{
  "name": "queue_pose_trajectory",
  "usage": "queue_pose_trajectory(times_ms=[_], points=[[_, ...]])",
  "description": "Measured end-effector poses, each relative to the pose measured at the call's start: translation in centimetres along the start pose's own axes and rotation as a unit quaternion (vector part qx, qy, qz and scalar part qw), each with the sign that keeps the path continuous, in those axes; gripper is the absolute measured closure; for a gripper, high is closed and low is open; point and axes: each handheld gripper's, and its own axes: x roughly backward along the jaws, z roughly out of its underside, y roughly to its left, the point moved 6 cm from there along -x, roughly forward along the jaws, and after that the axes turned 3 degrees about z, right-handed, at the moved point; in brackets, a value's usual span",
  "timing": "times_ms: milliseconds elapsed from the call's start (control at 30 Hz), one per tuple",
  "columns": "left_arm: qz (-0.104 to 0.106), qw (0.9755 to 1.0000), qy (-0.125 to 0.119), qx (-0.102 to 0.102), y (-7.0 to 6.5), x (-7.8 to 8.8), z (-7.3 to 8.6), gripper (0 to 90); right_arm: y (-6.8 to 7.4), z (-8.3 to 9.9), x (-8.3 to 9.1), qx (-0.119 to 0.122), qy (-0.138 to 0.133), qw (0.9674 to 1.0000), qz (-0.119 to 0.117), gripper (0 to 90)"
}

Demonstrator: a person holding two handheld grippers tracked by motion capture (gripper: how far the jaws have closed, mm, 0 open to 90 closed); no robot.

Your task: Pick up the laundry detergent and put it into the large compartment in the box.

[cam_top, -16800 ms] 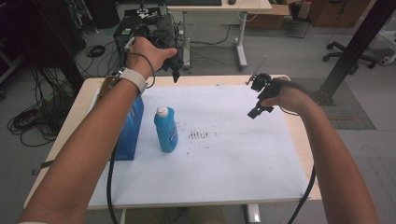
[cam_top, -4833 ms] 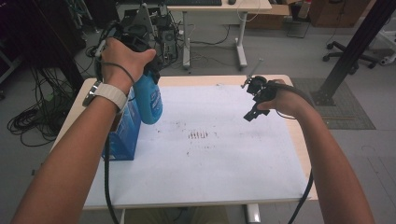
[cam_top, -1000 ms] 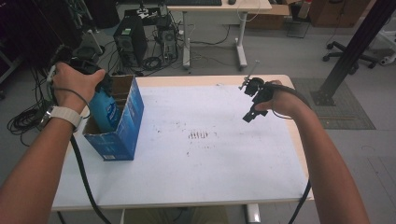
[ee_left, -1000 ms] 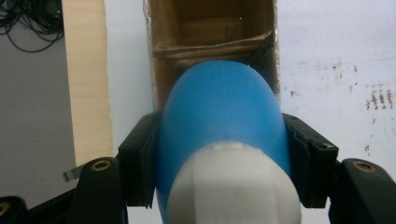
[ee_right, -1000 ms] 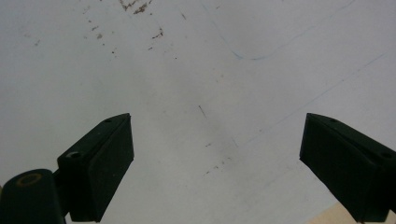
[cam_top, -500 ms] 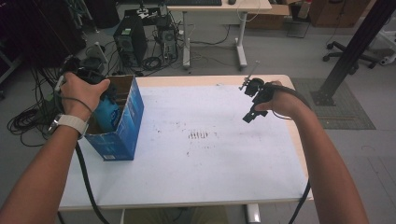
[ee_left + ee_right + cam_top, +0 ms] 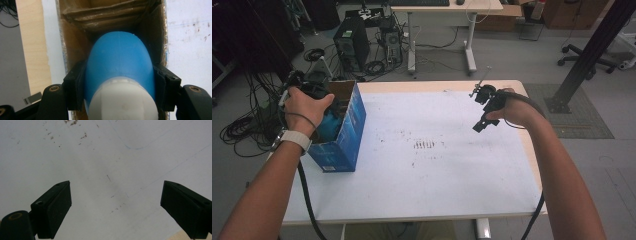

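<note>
left gripper clenched on the blue bottle, partway inside the open blue box at the table's left edge. right gripper released, idle. risk: bottle snags a box flap, tipping box off the edge.

I see the blue bottle from above its white cap: a smooth, rounded plastic body, cap end nearest my camera, base pointing down into the open blue cardboard box. The bottle sits between the box's brown inner walls, partway inside. In the high view the box stands upright at the table's 9 o'clock edge, top flaps open, with a patch of the bottle's blue showing inside its opening.
</note>
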Motion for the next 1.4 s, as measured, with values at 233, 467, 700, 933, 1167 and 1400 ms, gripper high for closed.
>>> queue_pose_trajectory(times_ms=[233,467,700,933,1167,1400], points=[[-0.004,1.0,0.002,-0.002,0.0,-0.9,0.2,37.4,-0.1,0.1,-0.1,0.0,0.0,1.0,0.0,10.0],[-0.008,0.9999,0.004,-0.008,0.1,-1.5,0.4,37.4,-0.1,0.2,-0.3,-0.003,0.001,1.0,-0.002,10.0],[-0.007,0.9999,0.008,-0.01,0.1,-2.1,0.7,37.4,-0.1,0.2,-0.4,-0.002,0.002,1.0,-0.002,10.0],[-0.008,0.9998,0.01,-0.013,0.2,-2.8,0.9,37.5,-0.1,0.2,-0.4,-0.003,0.003,1.0,-0.003,10.0],[-0.009,0.9998,0.011,-0.014,0.2,-2.9,0.8,37.4,-0.1,0.3,-0.4,-0.005,0.002,1.0,-0.003,10.0],[-0.009,0.9998,0.008,-0.014,0.2,-3.0,0.8,37.2,-0.1,0.4,-0.5,-0.005,0.003,1.0,-0.004,10.0]])
